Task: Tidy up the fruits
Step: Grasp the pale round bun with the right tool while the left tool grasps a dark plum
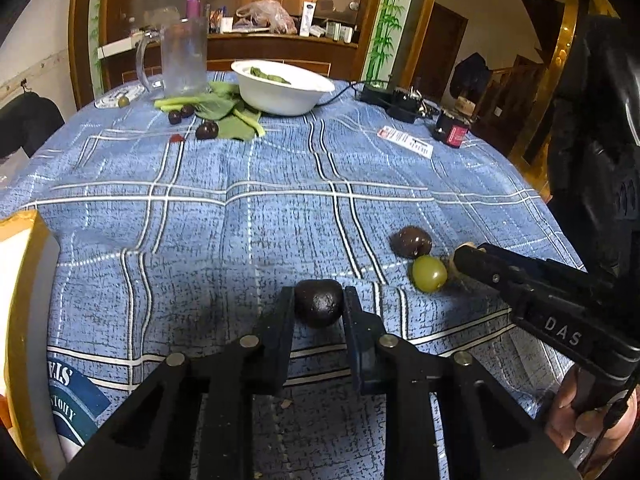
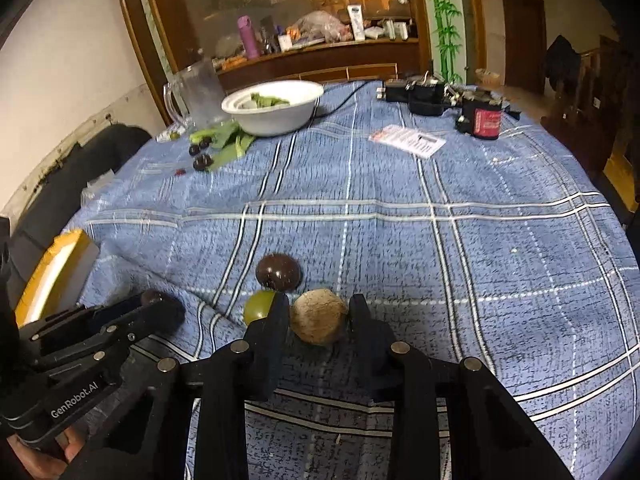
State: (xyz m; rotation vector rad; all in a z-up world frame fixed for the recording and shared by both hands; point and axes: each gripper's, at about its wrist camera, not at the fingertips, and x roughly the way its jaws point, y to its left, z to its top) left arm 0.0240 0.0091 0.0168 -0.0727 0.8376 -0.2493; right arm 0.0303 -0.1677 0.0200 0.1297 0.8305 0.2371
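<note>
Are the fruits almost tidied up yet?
Not yet. No fruit shows in the white bowl, only greens. The left gripper is around a dark fruit, and the right gripper brackets a tan round fruit. A green grape, a dark plum and small dark fruits wait on the tablecloth.

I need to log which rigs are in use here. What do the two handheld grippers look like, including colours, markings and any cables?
Both are matte black, each with two flat parallel fingers on linked bars joined by round silver pins. The left gripper shows white "GenRobot.AI" lettering on its body in the right wrist view. The right gripper shows white "DAS" lettering in the left wrist view, with a thin dark cable by the bare hand gripping it. No sleeves show.
</note>
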